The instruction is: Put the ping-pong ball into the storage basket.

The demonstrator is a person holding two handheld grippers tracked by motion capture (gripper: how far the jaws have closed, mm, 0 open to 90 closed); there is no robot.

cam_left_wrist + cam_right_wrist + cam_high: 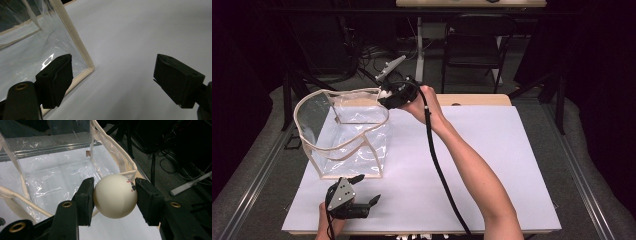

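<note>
So the person's right arm is stretched way out across the white table top (492,150), forearm running diagonally up toward the far left, wrist bent so the right gripper (388,95) hangs just over the far right rim of the clear plastic bag with cream fabric trim (343,134). That gripper is pinching a small off-white ping-pong ball (115,196) between its two black jaws, one on each side, snug. The ball's round, so no long axis to speak of, but its little printed mark faces the right-hand jaw and is partly tucked behind it, can't read it. The bag stands upright, mouth open to the ceiling. The left gripper (367,189) sits low near the table's front edge, just beside the bag's near corner, jaws spread wide with nothing between them. The left hand (326,223) is cut off at the frame's bottom.
</note>
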